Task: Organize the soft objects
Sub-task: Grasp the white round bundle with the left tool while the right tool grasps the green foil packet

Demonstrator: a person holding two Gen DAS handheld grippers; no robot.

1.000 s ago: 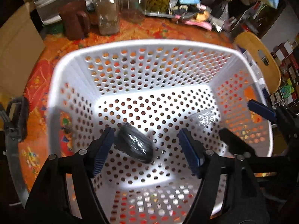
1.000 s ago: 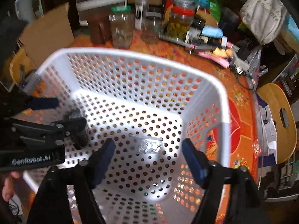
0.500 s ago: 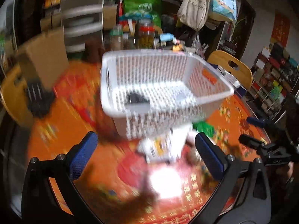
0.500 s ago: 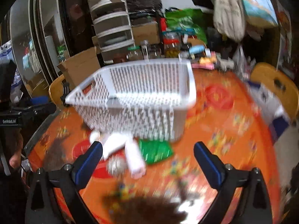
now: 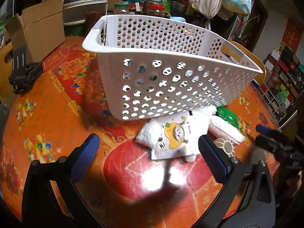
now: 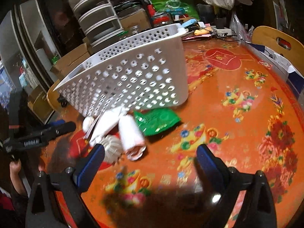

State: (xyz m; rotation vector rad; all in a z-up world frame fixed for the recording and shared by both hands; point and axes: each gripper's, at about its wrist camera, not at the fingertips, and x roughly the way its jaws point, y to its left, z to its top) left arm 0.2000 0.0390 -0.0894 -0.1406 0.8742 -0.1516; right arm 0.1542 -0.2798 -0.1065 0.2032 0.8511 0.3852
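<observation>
A white perforated basket (image 5: 171,76) stands on the orange table; it also shows in the right wrist view (image 6: 133,79). In front of it lie soft items: a white printed packet (image 5: 174,136), a rolled pink-white towel (image 6: 131,138), a green packet (image 6: 155,120) and a white ribbed round object (image 6: 112,148). My left gripper (image 5: 148,157) is open and empty, just short of the white packet. My right gripper (image 6: 150,163) is open and empty above the table, right of the towel. Dark items show faintly through the basket's holes.
Jars (image 5: 121,9), cardboard boxes (image 5: 43,30) and plastic drawers (image 5: 85,1) crowd the table's far side. A wooden chair (image 6: 277,43) stands at the right edge. A black phone stand (image 5: 22,72) sits at the left.
Both grippers have pulled back out of the basket and dropped low in front of it, now facing the soft items on the table. Both stay open.
</observation>
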